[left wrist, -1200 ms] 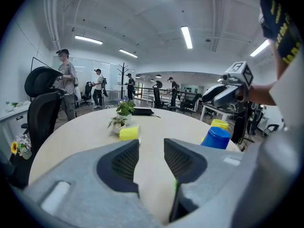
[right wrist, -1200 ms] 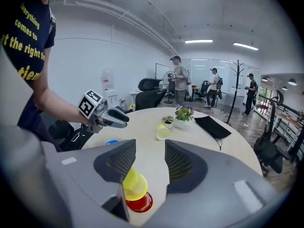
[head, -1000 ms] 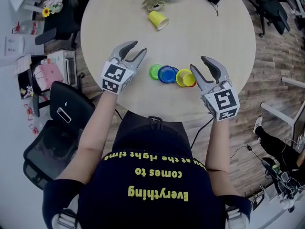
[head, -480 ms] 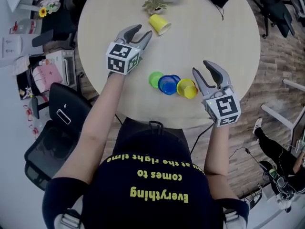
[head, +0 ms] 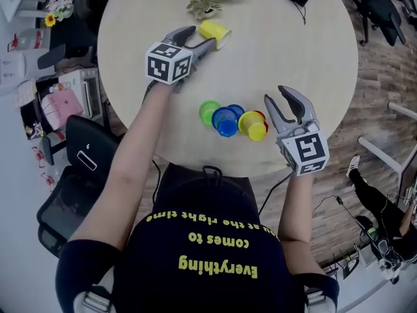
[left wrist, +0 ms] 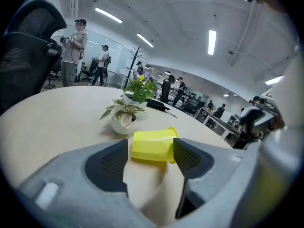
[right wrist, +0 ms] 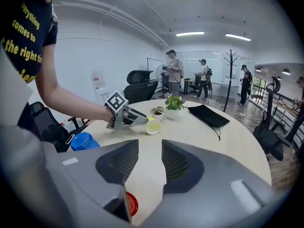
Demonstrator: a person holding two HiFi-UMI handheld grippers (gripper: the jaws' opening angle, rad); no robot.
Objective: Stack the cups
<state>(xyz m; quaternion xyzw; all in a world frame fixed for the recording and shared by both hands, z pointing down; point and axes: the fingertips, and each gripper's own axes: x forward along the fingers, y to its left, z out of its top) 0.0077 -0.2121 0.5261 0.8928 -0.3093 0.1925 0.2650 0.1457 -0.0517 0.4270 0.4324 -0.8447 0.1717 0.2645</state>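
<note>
One left arm outstretched, jaws of its hand-held gripper [head: 202, 36] just opened wide around the yellow cup [left wrist: 151, 146].

Left arm [head: 140, 142]: stretched forward.
Left gripper [head: 197, 39]: jaws just opened wide, yellow cup [head: 215, 32] between their tips, seemingly unpressed.
Right gripper [head: 276, 96]: tilted down, jaws just closing partway, nothing between.
</note>
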